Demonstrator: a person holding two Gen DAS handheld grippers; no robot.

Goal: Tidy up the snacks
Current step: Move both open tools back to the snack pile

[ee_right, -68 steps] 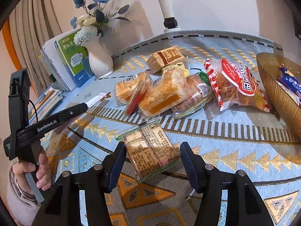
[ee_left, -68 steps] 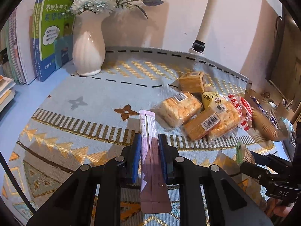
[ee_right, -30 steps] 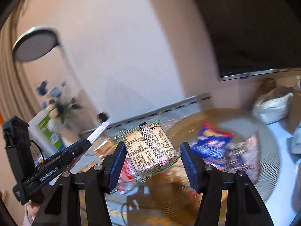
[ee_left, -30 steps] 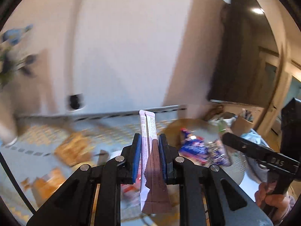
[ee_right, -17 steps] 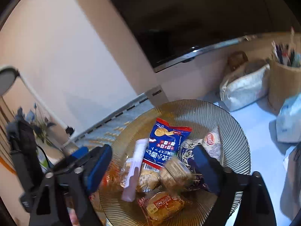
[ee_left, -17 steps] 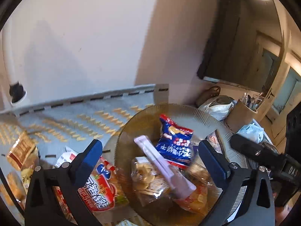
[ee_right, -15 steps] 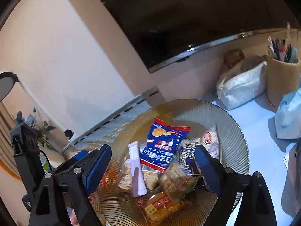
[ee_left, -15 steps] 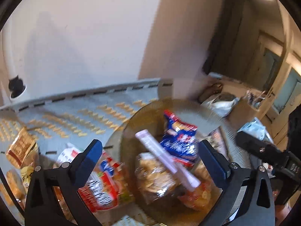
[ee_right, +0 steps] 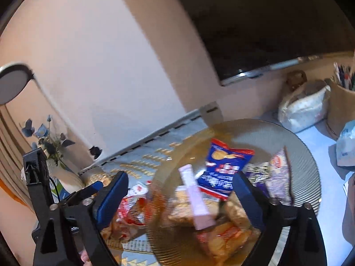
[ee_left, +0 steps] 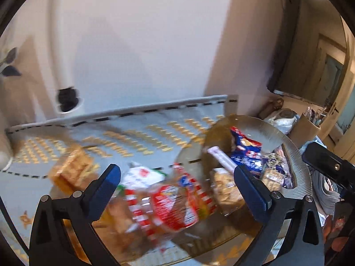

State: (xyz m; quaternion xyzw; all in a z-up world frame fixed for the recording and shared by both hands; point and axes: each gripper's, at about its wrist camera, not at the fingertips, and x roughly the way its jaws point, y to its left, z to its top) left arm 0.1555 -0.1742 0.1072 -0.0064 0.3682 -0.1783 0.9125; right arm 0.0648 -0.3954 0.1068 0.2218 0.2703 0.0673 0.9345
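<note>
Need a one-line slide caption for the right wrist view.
Open right gripper above amber bowl holding pink stick pack and blue chip bag.

A ribbed bowl [ee_right: 306, 161] sits at the right end of the patterned cloth [ee_left: 142, 133]. In it, a chip bag [ee_right: 224, 168] lies behind a slim stick packet [ee_right: 195, 197] and cracker packs [ee_left: 226, 190]. Left of the bowl — a striped snack bag [ee_left: 168, 204], with a wrapped cake [ee_left: 71, 170] further left.

Right tool [ee_right: 179, 196] spread wide above amber ribbed bowl [ee_right: 306, 155], nothing gripped.
Just been opening. In bowl: blue chip bag [ee_right: 224, 168], pale pink stick pack [ee_right: 195, 197], more blurred wrapped snacks. Beside bowl, on patterned table cloth [ee_right: 159, 146], red-and-white bag [ee_right: 131, 210]. At left, left tool [ee_right: 64, 197]; vase of flowers [ee_right: 51, 148] behind.
</note>
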